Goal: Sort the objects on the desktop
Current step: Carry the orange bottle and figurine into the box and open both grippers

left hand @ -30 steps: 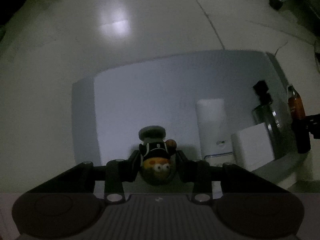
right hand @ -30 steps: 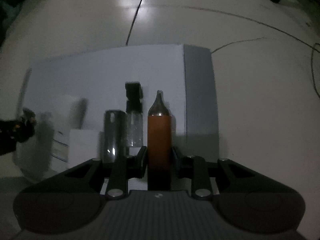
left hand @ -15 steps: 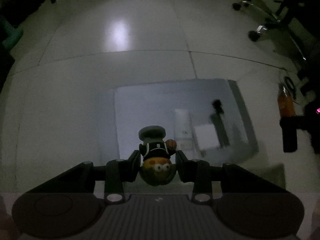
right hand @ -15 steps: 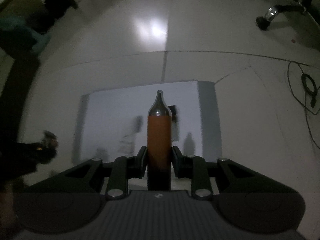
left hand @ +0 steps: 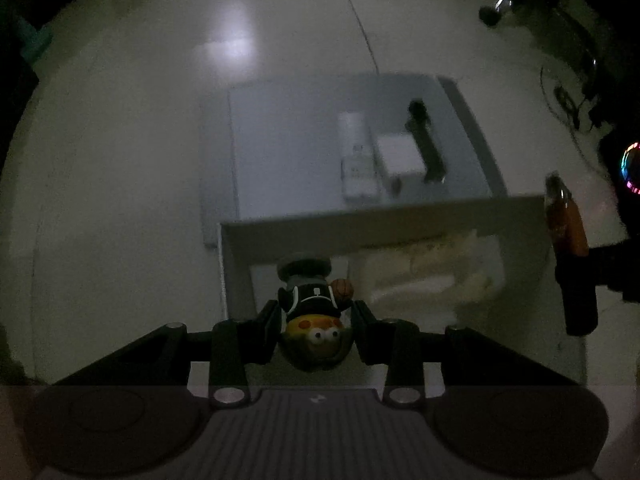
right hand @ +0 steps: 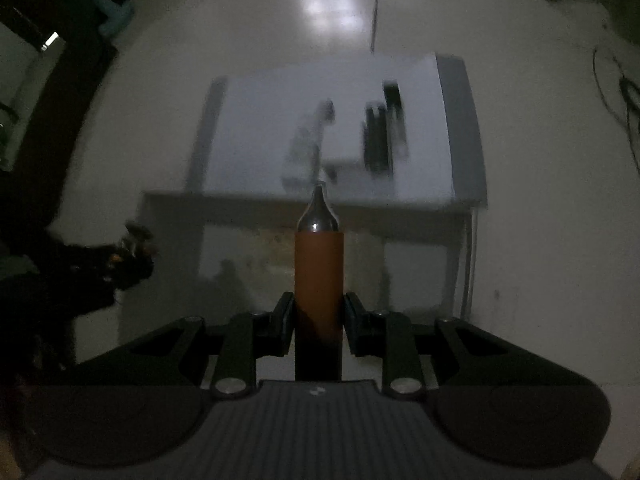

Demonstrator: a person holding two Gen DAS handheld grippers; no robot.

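Note:
My left gripper is shut on a small toy figure, held upside down: black jersey, tiny basketball, yellow face, grey round base. My right gripper is shut on an orange bottle with a clear pointed cap, which points away from the camera. Both hang above a white-walled bin on the floor, with pale items inside. In the left wrist view the orange bottle shows at the right edge. In the right wrist view the toy figure shows blurred at the left.
Beyond the bin stands a low grey-white table holding a tall white box, a white cube box and a dark bottle. Pale floor surrounds it; cables and chair wheels lie at the far right. The scene is dim.
Both grippers have risen and drawn back from the table with their objects still held. The table now looks smaller and farther, and the bin has come into view beneath them.

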